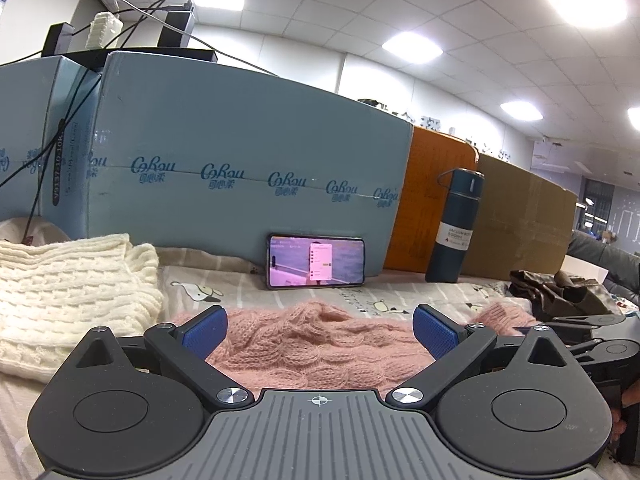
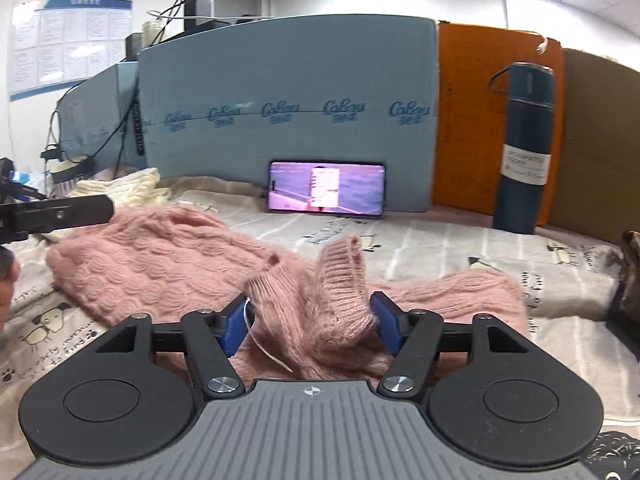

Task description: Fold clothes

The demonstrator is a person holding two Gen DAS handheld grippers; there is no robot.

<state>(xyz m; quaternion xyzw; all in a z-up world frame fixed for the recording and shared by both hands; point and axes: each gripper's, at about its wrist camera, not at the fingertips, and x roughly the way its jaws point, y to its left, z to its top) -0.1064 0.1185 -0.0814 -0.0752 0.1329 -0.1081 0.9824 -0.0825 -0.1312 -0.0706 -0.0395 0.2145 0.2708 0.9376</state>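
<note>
Left tongs (image 1: pixel 318 330) gaping wide over pink sweater (image 1: pixel 320 344), right tongs (image 2: pixel 312 322) standing parted, pink cuff (image 2: pixel 344 280) lying loose between pads

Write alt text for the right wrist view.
The right gripper has its jaws open around a bunched ribbed cuff of a pink cable-knit sweater spread on a cartoon-print sheet. Behind stand a lit phone and a dark blue flask.

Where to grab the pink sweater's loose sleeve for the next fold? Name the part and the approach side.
Grip the ribbed cuff, the sleeve's free end: it stands bunched above the pink sweater, so there is a raised fold to pinch. Come from the near side, low and level. The right tongs already straddle it, open; closing there would likely catch it.
</note>
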